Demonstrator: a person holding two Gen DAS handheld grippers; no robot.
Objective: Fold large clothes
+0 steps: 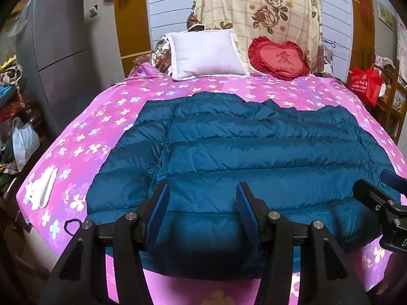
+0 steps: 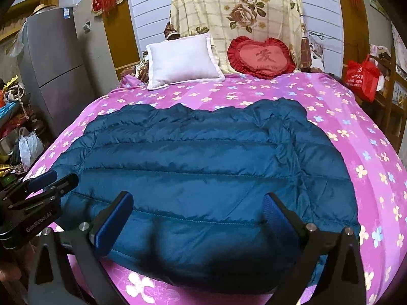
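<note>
One pink flowered bed (image 1: pixel 106 117) is carrying your teal puffer jacket (image 1: pixel 229 147), lying flat with its long axis running across, quilt lines crosswise. Your left gripper (image 1: pixel 202 198) is hovering part-open, your right gripper (image 2: pixel 198 209) gaping wide, neither gripping fabric. Behind, a white pillow (image 1: pixel 206 53) is sitting beside a red heart cushion (image 1: pixel 278 57).

Quilted, slightly glossy jacket (image 1: pixel 241 147) on matt cotton sheet (image 1: pixel 84 137).

Both views are lit by soft, even indoor light, with bright, saturated colours at centre. Strong fisheye distortion bends the bed sheet (image 1: pixel 106 117) and fridge (image 1: pixel 63 50), and the corners fall to black. A dark shadow lies on the jacket (image 2: pixel 198 261) at bottom centre. Focus is sharp, without glare.
</note>
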